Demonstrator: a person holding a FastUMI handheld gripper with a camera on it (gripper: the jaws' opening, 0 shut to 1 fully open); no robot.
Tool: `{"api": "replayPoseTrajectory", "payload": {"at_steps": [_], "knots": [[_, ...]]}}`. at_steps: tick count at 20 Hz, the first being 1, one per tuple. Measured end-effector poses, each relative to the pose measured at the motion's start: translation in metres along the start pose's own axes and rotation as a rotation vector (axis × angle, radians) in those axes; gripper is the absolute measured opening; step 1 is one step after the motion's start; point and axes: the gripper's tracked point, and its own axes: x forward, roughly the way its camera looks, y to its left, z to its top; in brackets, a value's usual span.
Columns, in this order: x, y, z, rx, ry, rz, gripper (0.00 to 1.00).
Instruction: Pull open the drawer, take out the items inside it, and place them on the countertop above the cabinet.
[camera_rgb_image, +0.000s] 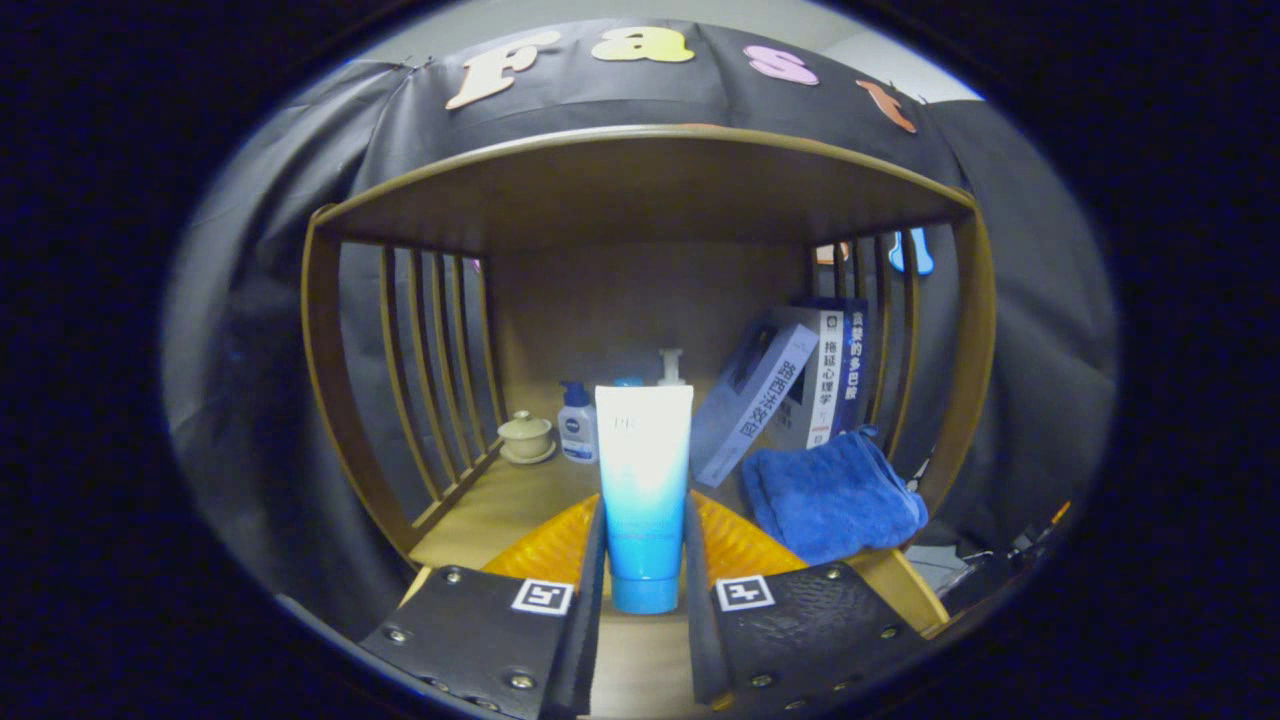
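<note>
Gripper view: white-to-blue plastic squeeze tube (645, 490) stood cap-down at lower centre of frame, clamped between both fingers of the gripper (645, 560), w/ jaws narrow around it. It hung over the wooden countertop (500, 505), so prob. mid-placement; release left to do. Blue folded towel (830, 495) lay lower right, small lotion bottle (577, 424) behind. Gripper pointed level, straight into the shelf. Drawer state: can't tell.

Recording booth, black cloth wall (1020, 300), wooden shelf unit (640, 170), books (830, 370), toiletries (578, 425)
</note>
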Motion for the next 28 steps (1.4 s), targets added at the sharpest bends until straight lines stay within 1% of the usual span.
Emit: {"api": "replayPoseTrajectory", "payload": {"at_steps": [2,5,9,11,13,14,16,17,18,21,22,24,25,28], "knots": [[0.027,-0.004,-0.017,0.015,0.032,-0.029,0.38],[0.062,-0.007,-0.059,0.085,0.107,-0.045,0.38],[0.085,-0.001,-0.104,0.097,0.188,-0.047,0.38],[0.100,-0.002,-0.115,0.089,0.193,-0.066,0.38],[0.107,0.002,-0.125,0.096,0.218,-0.063,0.38],[0.109,0.002,-0.119,0.098,0.198,-0.067,0.38],[0.112,0.004,-0.124,0.105,0.211,-0.064,0.40],[0.111,0.004,-0.123,0.102,0.208,-0.070,0.43],[0.110,0.003,-0.122,0.098,0.207,-0.075,0.43],[0.090,-0.003,-0.117,0.076,0.199,-0.092,0.74],[0.081,-0.003,-0.112,0.076,0.189,-0.083,0.85],[0.059,-0.004,-0.109,0.058,0.179,-0.072,0.96],[0.046,-0.006,-0.105,0.048,0.169,-0.062,1.00],[0.005,-0.005,-0.097,0.045,0.145,-0.023,1.00]]}}
